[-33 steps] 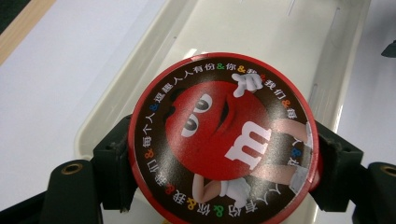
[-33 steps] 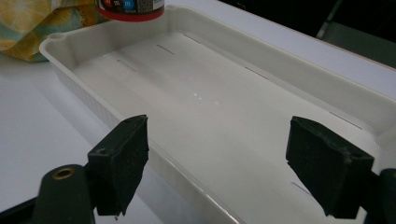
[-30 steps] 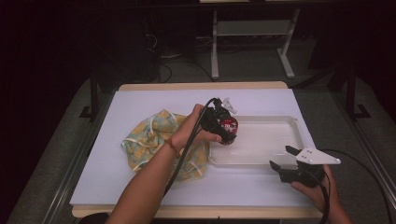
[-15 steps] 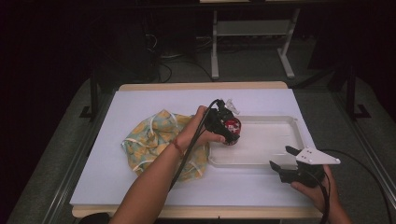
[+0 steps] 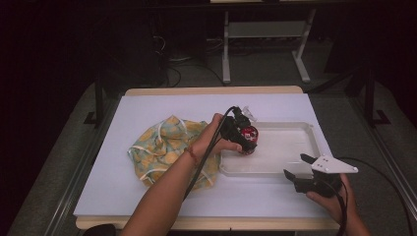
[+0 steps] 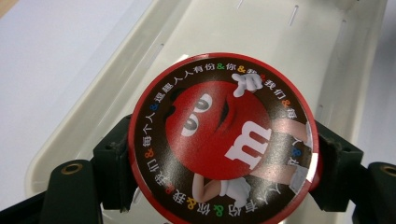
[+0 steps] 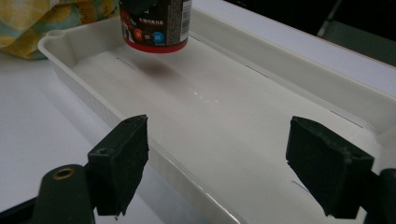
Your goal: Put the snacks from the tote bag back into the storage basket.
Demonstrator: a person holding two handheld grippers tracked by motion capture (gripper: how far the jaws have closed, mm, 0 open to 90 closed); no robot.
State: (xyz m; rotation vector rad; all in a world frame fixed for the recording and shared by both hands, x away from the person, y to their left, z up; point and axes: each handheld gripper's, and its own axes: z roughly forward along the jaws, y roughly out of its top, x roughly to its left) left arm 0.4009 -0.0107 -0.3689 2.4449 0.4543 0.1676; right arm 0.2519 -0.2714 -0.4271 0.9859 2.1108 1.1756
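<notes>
Left gripper (image 5: 242,140) has its jaws clamped on the can (image 6: 223,137), one black pad on each side of the round red lid. In the left gripper view the lid sits square between the jaws, hiding most of the gap; the printed red face and white "m" face the camera.

The can hangs above the tray (image 5: 295,164) floor near the tray's left end, not touching it: in the right gripper view the can (image 7: 156,25) has its bottom rim clear of the floor, with a dark shadow under it. Beyond the left jaws, the tray (image 6: 93,109) wall runs past the left pad and the tray floor extends ahead of the lid.

Right gripper (image 5: 301,172) has its jaws wide apart and holds nothing. In its own view both pads stand well apart, with the tray's (image 7: 299,93) near wall crossing between them and the tray floor beyond. The can is far ahead of those jaws, up and toward the left pad's side. The right hand (image 5: 334,199) holds the gripper at the tray's near right corner, just off the wall.

Cloth (image 5: 164,147), yellow and teal patterned, lies bunched on the table (image 5: 147,105) behind the left gripper, under the left forearm, just beside the tray's left end. A bit of it shows ahead of the right jaws, past the tray's far corner.
</notes>
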